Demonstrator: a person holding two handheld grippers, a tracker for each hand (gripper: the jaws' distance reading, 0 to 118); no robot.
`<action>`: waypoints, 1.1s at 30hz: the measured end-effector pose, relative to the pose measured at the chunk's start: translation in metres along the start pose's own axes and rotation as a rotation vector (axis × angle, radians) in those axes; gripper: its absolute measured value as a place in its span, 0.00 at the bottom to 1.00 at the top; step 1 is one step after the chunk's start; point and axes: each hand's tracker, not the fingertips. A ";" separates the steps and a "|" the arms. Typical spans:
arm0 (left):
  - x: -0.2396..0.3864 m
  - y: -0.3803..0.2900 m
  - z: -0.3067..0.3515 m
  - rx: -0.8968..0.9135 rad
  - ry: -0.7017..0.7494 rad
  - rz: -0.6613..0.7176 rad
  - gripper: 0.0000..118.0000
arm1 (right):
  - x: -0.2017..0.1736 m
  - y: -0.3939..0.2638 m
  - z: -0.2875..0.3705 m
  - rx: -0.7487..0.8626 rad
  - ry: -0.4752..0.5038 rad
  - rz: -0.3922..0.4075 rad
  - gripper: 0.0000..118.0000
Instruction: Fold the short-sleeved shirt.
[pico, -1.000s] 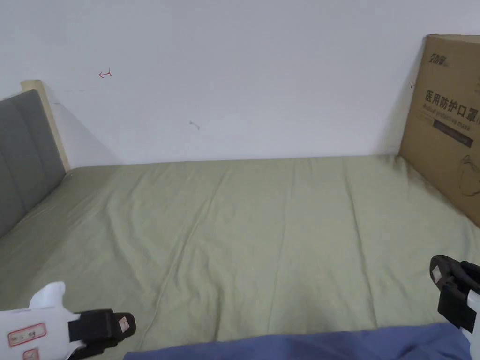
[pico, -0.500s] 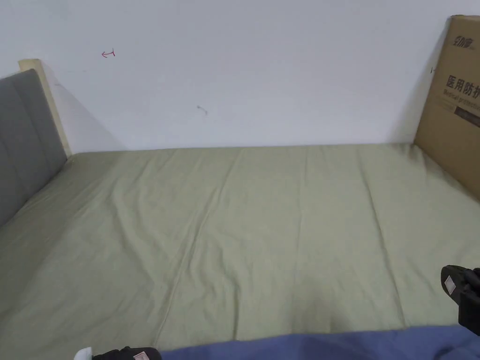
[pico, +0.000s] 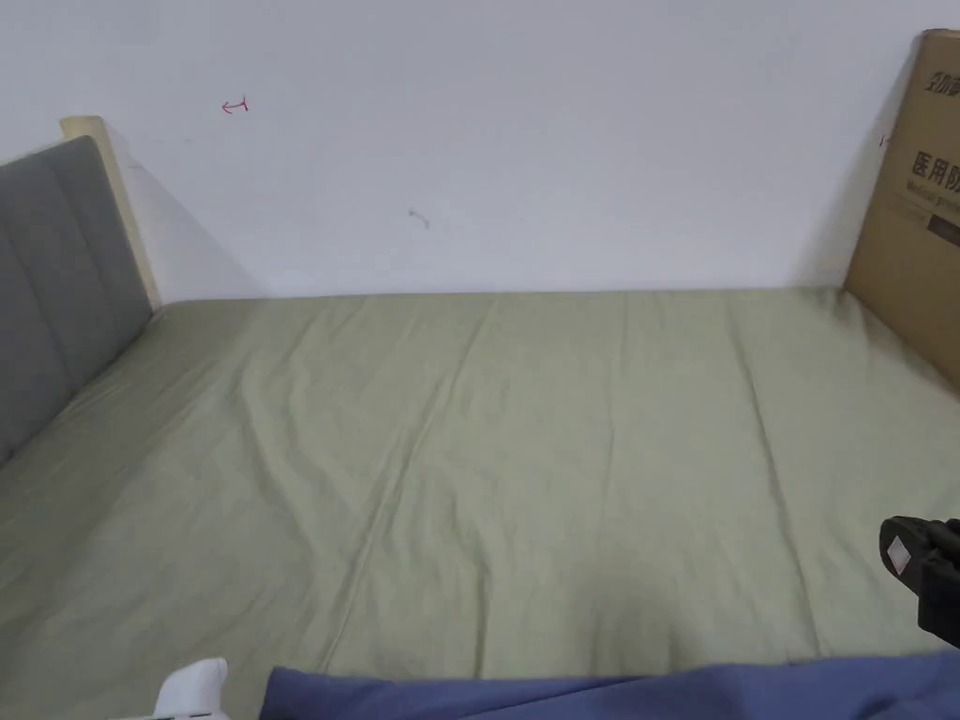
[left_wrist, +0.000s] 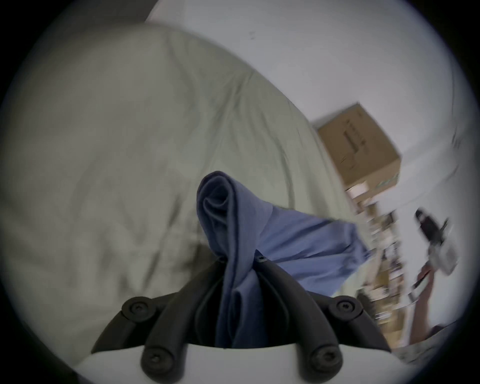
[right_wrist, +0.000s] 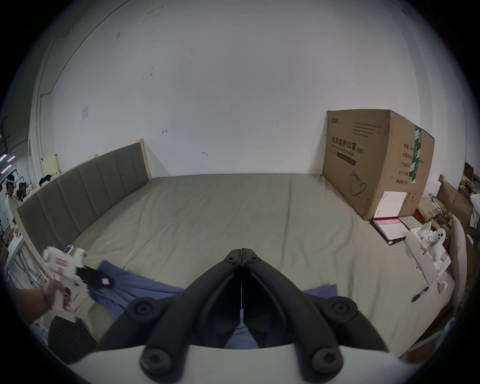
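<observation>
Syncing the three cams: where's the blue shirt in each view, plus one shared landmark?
Head view: the blue shirt runs along the bottom edge, on the green sheet.
Left gripper view: centre, bunched between the left tool's jaws, trailing right.
Right gripper view: low, spread left to right behind the right tool; the left tool grips its left end.
Shared landmark: the cardboard box by the wall at the bed's right.

A green sheet (pico: 525, 450) covers the bed, creased in long lines. A grey padded headboard (pico: 52, 281) stands at its left end against the white wall (pico: 525, 141). A cardboard box (right_wrist: 374, 161) stands upright at the right end, with a binder (right_wrist: 388, 228) lying just beside its base.
</observation>
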 end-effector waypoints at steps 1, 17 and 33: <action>0.017 0.004 0.017 0.032 0.116 -0.105 0.05 | 0.002 -0.002 0.001 -0.003 -0.006 -0.005 0.00; 0.215 0.011 -0.066 -0.092 -0.142 -0.168 0.62 | 0.043 -0.037 0.018 -0.054 0.069 -0.164 0.00; 0.226 -0.020 -0.118 -0.223 -0.007 -0.322 0.01 | 0.072 -0.049 0.014 -0.051 0.066 -0.204 0.00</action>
